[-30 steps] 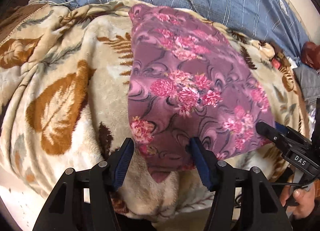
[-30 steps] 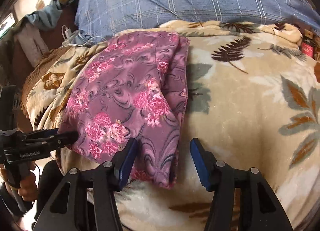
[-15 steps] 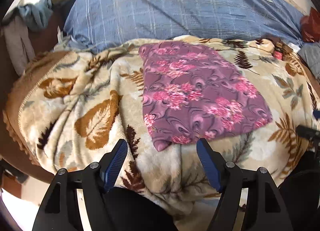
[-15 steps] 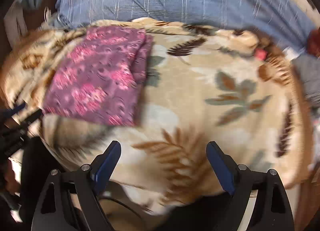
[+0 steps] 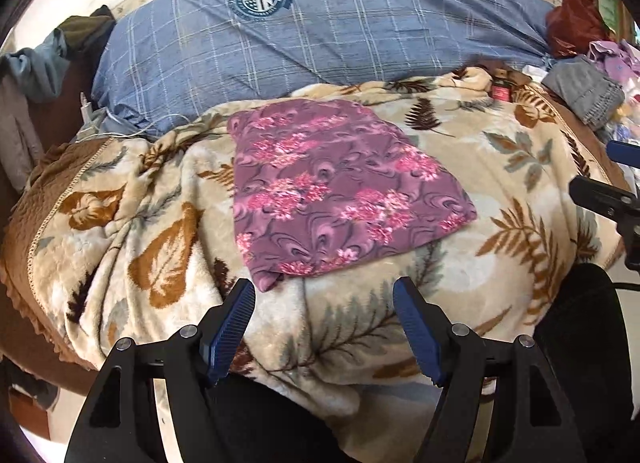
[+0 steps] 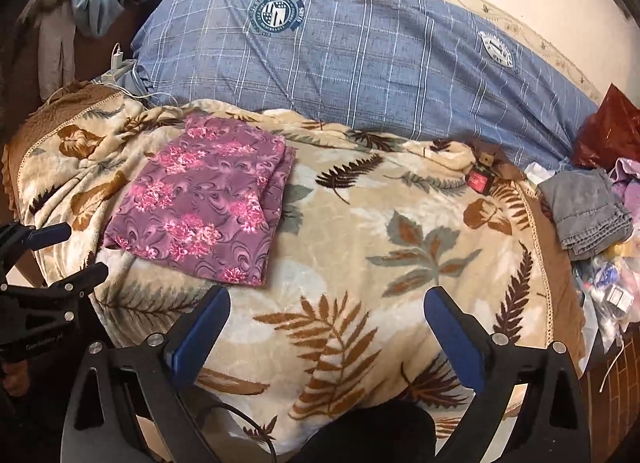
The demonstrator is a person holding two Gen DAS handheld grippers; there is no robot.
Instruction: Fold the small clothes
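Here the floral garment lies folded flat on the leaf-print blanket, toward the bed's left side; left tongs and right tongs hang spread, empty; judged next: fetching another piece, perhaps the grey cloth at the right edge.

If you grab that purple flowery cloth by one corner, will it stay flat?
Probably not. The purple flowery cloth looks thin and follows the bumps of the leaf blanket, so it would likely droop and unfold. It seems light, and the fuzzy blanket may keep it from sliding.

My bed carries a leaf-print blanket. On it lies the folded purple floral cloth at ten o'clock. A blue checked pillow sits at twelve.
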